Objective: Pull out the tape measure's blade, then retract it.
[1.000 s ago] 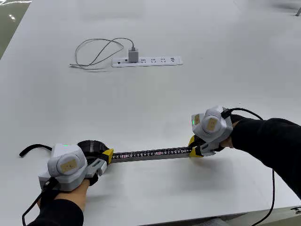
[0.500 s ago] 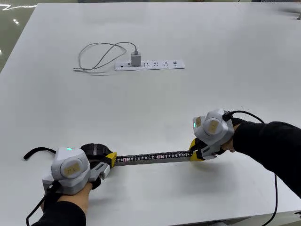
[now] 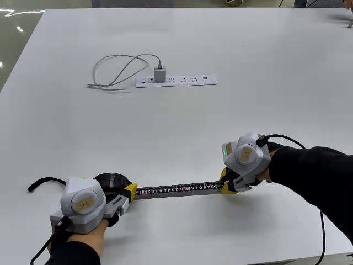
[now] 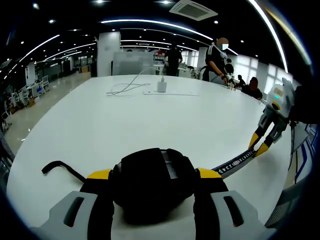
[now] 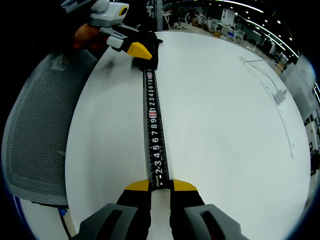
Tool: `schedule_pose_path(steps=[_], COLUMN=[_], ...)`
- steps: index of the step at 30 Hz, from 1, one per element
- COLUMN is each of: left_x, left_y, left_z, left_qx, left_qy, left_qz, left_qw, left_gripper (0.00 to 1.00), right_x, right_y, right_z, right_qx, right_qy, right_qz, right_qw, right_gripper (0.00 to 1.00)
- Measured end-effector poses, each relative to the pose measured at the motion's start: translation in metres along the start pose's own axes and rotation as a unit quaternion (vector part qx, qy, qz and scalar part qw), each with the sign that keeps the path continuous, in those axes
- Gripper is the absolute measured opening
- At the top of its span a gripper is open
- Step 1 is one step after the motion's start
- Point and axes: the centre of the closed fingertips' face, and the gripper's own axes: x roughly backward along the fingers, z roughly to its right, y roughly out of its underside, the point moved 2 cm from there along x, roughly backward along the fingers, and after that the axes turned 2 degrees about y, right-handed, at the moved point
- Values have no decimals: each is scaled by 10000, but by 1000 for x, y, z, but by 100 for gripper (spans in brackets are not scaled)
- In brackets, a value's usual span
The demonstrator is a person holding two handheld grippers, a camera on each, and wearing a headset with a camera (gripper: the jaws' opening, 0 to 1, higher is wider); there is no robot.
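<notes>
Along the desk's point(image 3: 176, 127) near edge the left gripper point(image 3: 124, 194) clamps the tape measure case point(image 4: 152, 180), the right gripper point(image 3: 227, 184) pinches the end of the blade point(image 3: 176, 190) — drawn out between them, retraction not yet done.

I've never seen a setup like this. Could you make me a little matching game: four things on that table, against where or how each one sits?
Things
1. case
2. blade
3. power strip
4. charger

States
A. plugged into a socket
B. black, clamped in the left gripper
C. long, white, lying flat far out on the table
D. pulled out, tip pinched by the right gripper

Pairs: 1-B, 2-D, 3-C, 4-A
</notes>
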Motion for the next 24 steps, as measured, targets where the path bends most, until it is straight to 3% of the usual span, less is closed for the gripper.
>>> schedule_pose_path(steps=[2, 4, 24], left_x=[0, 0, -1], left_y=[0, 0, 0], left_z=[0, 0, 0], left_qx=[2, 6, -7], left_qy=[0, -1, -20], left_qz=[-4, -10, -44], left_qw=[10000, 10000, 10000], left_gripper=[60, 60, 60], right_x=[0, 0, -5], right_y=[-1, -1, -9], right_z=[1, 0, 0], right_qx=[-161, 6, -59], right_qy=[-50, -55, -66], right_qz=[7, 6, -21], right_qw=[9999, 10000, 10000], right_gripper=[10, 10, 10])
